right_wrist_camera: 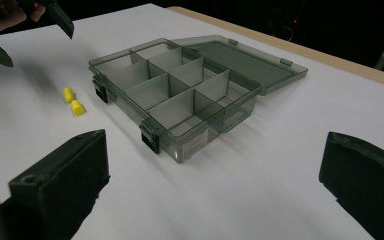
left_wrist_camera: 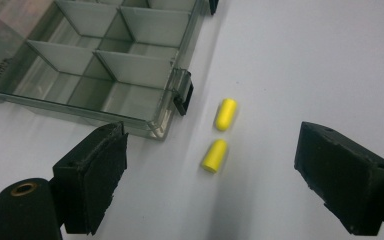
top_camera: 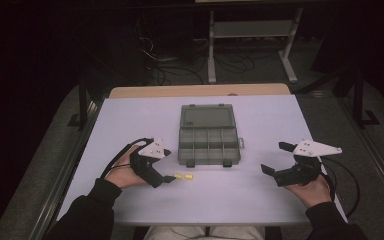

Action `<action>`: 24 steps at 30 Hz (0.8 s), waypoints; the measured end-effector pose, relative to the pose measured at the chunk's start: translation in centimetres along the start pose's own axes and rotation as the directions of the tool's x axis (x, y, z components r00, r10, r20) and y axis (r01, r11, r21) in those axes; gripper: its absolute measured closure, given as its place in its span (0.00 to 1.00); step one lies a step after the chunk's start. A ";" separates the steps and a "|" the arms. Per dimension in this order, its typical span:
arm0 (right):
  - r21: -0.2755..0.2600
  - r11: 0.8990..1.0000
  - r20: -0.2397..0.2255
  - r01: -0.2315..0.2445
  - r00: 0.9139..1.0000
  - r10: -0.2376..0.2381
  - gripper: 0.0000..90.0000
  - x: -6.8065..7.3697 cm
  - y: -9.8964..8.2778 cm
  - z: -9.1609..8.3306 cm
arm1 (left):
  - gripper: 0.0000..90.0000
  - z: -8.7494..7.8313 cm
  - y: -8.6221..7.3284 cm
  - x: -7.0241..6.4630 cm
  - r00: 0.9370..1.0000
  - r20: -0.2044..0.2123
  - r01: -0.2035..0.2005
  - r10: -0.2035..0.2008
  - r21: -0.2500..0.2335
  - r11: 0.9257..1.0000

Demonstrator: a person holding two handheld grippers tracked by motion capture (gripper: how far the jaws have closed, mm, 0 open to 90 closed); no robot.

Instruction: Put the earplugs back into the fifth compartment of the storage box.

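**Jaws wide over two yellow earplugs beside an open organiser box**

Jaws of the left gripper (left_wrist_camera: 210,165) spread wide, nothing gripped, both pads clear of the surface's two yellow pieces. Jaws of the right gripper (right_wrist_camera: 215,195) likewise wide apart and empty, held off at the surface's right side, well apart from the box.

Clear smoky-grey compartment box (top_camera: 209,141), lid (top_camera: 207,117) swung fully back and lying flat behind it. Eight compartments in two rows, divided by thin translucent walls, all of them bare. Two dark latches on the front edge, one near each corner.

Near earplug (left_wrist_camera: 215,156) and far earplug (left_wrist_camera: 226,114): short, bright yellow foam cylinders with rounded ends, lying on their sides nearly end to end, just apart from each other. Both just beside the box's front left corner latch, outside the box, between the left gripper's spread pads in the left gripper view. Seen from the high view as two small yellow dots just ahead of the left gripper's tips.

Pale lilac-white surface (top_camera: 260,195), matte, with a wooden strip along its far edge. Dim room beyond: dark floor, loose cables, white legs of a stand.
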State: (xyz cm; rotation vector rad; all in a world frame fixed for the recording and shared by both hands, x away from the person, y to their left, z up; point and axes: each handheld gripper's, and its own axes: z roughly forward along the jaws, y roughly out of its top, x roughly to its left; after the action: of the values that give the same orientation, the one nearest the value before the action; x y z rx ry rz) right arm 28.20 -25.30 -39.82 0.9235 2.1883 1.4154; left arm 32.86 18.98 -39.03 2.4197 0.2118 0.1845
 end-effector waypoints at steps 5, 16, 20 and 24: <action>0.001 1.000 -0.003 -0.001 1.000 0.001 0.00 0.0 0.0 0.0 | 0.19 0.8 -0.1 0.1 1.000 0.029 -0.009 0.009 0.022 1.000; 0.009 1.000 -0.008 0.004 1.000 -0.004 0.00 0.1 0.0 0.2 | 0.32 2.3 -0.3 -0.1 0.996 0.069 -0.053 0.048 0.084 0.995; 0.012 1.000 -0.010 0.003 1.000 -0.003 0.00 0.1 0.0 0.2 | 0.34 2.8 -0.3 -0.1 0.996 0.074 -0.060 0.052 0.105 0.993; 0.015 1.000 -0.014 0.002 1.000 -0.002 0.00 0.1 0.0 0.3 | 0.39 3.3 -0.4 0.0 0.995 0.086 -0.070 0.059 0.128 0.989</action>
State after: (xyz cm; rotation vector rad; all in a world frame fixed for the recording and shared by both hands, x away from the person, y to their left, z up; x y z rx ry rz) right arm 28.25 -25.04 -39.95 0.9191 2.2130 1.4106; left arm 33.40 17.18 -41.80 2.5602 0.1114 0.1023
